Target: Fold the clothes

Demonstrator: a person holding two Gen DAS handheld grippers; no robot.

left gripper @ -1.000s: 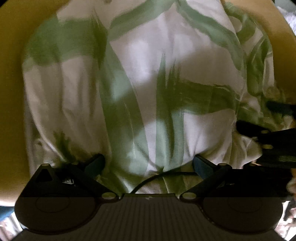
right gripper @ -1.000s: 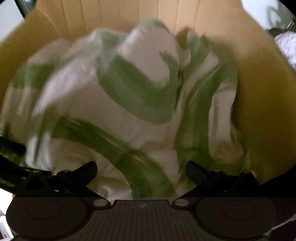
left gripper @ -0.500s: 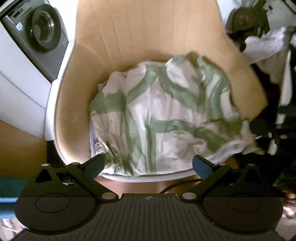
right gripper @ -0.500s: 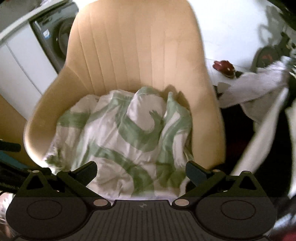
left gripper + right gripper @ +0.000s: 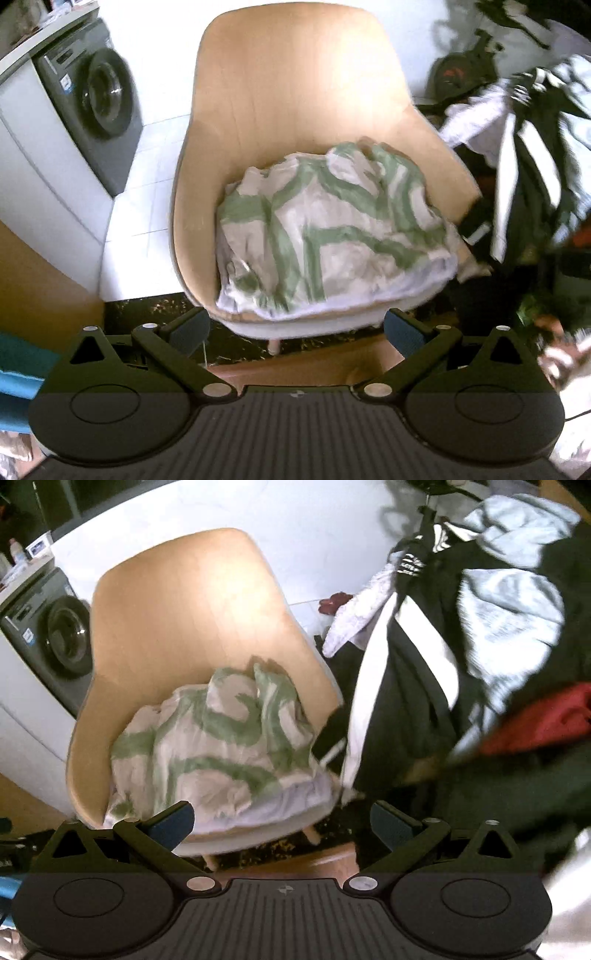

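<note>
The green-and-white garment (image 5: 332,229) lies in a rumpled bundle on the seat of the tan chair (image 5: 295,85), its near hem at the front edge. Both the left hand-held gripper (image 5: 297,328) and right hand-held gripper (image 5: 282,821) hang back from it, jaws spread and empty. Any further fold, I'd judge, wants firm pinches at two corners.

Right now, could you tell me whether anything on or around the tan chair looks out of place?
The white garment with green brush-stroke stripes lies rumpled on the tan chair, its front edge hanging over the seat. A heap of dark and pale clothes sprawls unfolded beside it.
</note>
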